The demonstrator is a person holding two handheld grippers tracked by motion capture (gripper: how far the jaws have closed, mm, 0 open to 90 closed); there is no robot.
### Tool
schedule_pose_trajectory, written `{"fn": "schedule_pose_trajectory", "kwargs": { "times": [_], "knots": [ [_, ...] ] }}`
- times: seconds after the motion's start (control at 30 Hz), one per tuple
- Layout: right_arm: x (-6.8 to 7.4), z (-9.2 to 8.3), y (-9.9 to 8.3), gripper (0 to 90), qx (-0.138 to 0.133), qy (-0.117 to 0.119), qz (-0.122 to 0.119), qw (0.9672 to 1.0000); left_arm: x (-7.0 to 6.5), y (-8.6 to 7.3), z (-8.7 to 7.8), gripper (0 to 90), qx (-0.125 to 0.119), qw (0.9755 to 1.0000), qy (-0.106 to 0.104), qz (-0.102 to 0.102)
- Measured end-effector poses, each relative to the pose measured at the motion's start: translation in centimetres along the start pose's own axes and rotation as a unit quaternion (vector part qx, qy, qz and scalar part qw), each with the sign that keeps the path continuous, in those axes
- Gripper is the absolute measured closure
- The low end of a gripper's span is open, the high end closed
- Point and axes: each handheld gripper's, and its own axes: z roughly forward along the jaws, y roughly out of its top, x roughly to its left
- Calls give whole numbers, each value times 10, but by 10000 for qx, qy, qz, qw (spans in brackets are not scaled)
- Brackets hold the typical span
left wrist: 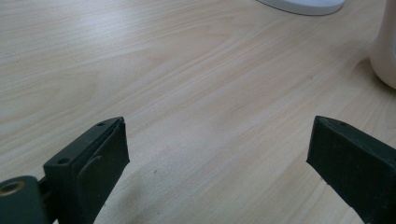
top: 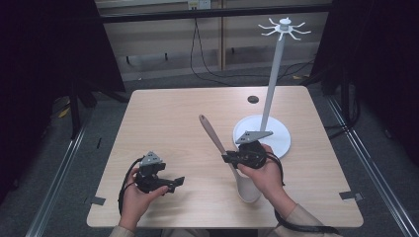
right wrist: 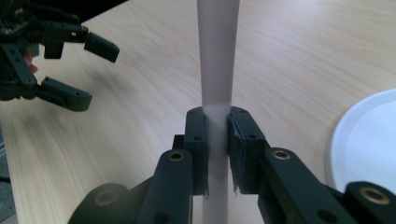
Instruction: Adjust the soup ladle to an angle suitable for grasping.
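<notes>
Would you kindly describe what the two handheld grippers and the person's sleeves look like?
Both the left gripper and the right gripper are black, each topped by a grey three-cornered plate and trailing a black cable. The fingers are flat black blocks on linkages with brass-coloured pivots. The sleeves are beige.

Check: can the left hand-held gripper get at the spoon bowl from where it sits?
Probably yes. The left hand-held gripper is open, and bare table lies between it and the spoon bowl. The right hand-held gripper clamps the handle higher up, off that path.
</notes>
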Motion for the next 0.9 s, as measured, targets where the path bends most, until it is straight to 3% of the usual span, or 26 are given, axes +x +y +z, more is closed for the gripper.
{"fn": "schedule_pose_trajectory", "kwargs": {
  "times": [0.57, 0.9],
  "knots": [
    [-11, -30, 1, 792, -844, -305, 224, 9957, 0, 0, 1, 52, 8, 10000, -14, 21],
    [-17, -45, 2, 791, -1127, -446, 143, 9925, -2, 1, 1, 51, -38, 10000, -60, 29]
  ]
}}
